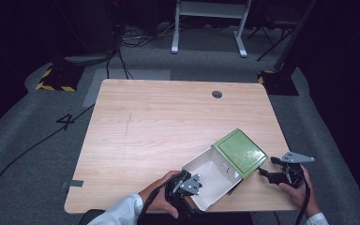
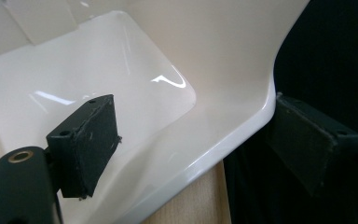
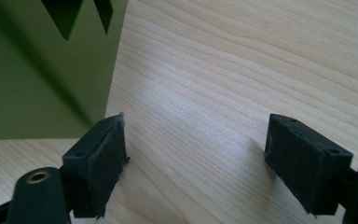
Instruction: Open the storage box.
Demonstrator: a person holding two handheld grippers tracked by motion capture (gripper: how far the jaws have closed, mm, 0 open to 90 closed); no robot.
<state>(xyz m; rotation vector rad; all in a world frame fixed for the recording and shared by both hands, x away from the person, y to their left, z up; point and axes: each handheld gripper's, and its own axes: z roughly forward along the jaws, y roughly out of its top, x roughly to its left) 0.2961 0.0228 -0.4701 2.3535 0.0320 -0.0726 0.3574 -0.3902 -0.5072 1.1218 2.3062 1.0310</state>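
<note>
Left gripper (image 1: 187, 185) jaws wide, straddling white box (image 1: 211, 180) rim at table's (image 1: 159, 122) near edge, likely steadying; right gripper (image 1: 281, 173) open, empty beside green lid (image 1: 240, 152).

The green lid (image 3: 46, 70) runs off the right gripper view's top and left edges. In the left gripper view, the white box (image 2: 121, 88) is cut off on three sides, its rim hiding the desk (image 2: 200, 203).
</note>
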